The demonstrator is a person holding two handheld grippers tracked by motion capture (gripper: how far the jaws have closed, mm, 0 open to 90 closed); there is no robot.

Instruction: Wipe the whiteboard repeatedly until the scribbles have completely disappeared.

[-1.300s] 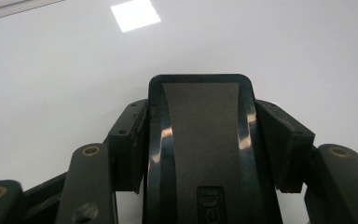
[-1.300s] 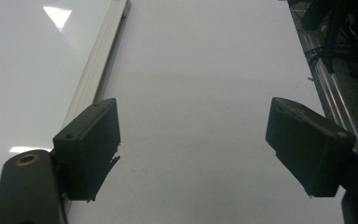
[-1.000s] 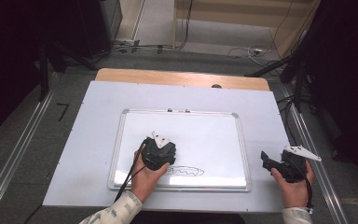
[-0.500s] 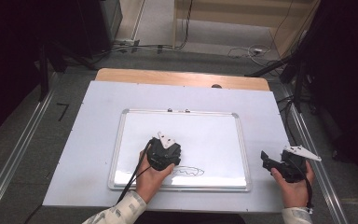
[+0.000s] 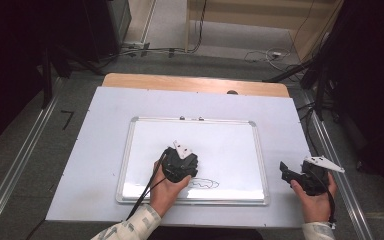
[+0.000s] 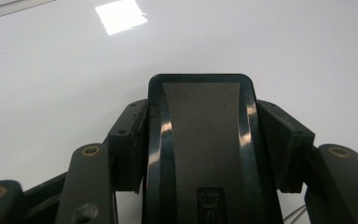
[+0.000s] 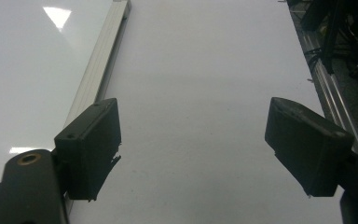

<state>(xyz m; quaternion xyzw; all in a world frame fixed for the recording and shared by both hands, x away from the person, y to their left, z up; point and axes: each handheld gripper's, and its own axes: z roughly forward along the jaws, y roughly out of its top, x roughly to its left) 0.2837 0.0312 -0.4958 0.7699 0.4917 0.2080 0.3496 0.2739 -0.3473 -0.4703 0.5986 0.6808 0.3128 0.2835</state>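
Eraser (image 6: 205, 149), black-framed, grey-faced, apparently felt-backed.

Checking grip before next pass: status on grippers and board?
Left gripper shut on black eraser, over whiteboard. Scribble remains beside it. Right gripper open, idle off board. Nothing blocking.

SUPPORT: your bench (image 5: 190, 84), wooden far edge exposed | COVER: white sheet (image 5: 100, 150) over its top | ON SHEET: metal-framed whiteboard (image 5: 230, 145), flat, central, black scribble (image 5: 205, 184) near your edge
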